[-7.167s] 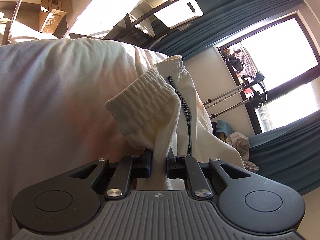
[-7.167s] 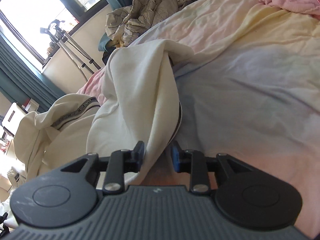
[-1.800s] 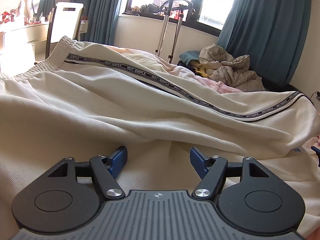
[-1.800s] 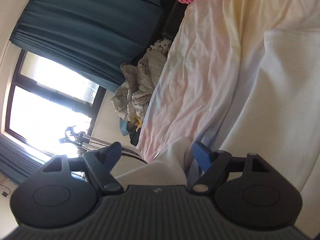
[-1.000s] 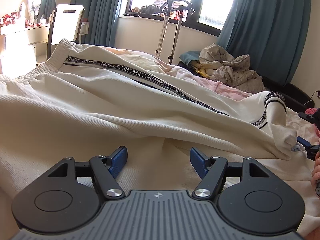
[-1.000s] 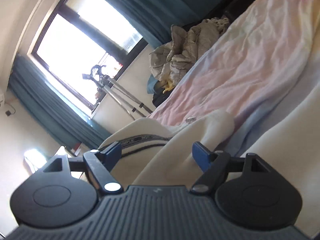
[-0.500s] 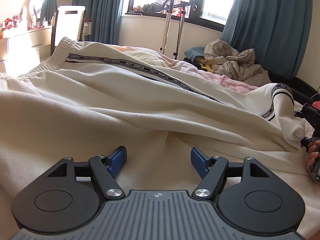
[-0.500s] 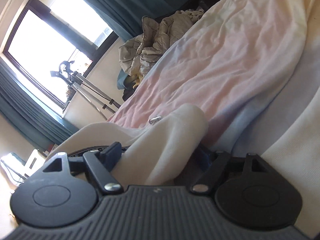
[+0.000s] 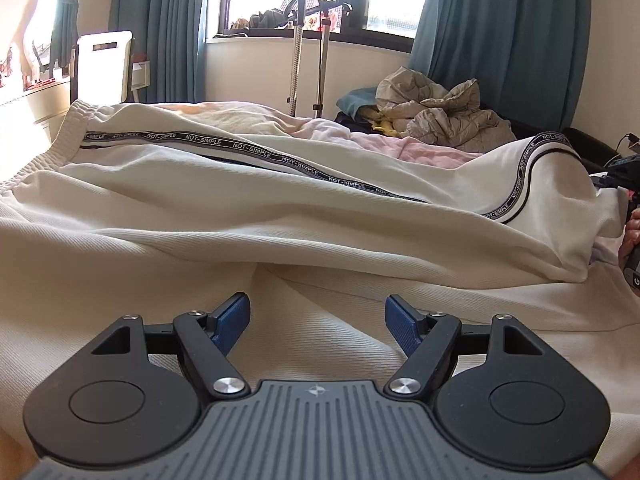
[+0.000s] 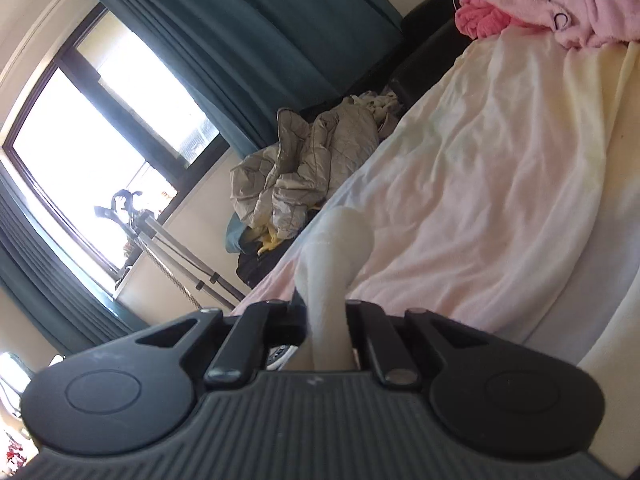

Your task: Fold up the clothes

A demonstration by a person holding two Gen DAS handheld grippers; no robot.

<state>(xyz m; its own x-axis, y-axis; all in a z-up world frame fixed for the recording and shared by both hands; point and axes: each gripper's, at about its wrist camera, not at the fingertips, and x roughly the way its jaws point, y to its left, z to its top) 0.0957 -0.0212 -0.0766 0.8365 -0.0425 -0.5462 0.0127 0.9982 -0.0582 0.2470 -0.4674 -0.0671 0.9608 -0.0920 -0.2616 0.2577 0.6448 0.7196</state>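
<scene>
Trousers (image 9: 248, 216) on the bed (image 10: 492, 184), one end pinched by the right gripper (image 10: 326, 322).

One pair of cream trousers lies spread across the bed, waistband far left, a lettered black stripe running along the leg to the right. The left gripper (image 9: 317, 322) hovers at the near edge of the cloth, its jaws wide and opening, nothing between them. The right gripper is clamped tight on a bunched fold of the trousers, at the scene's far right. One grey jacket (image 9: 444, 116) lies crumpled far behind, and pink bedding (image 10: 560, 4) at the far right.
</scene>
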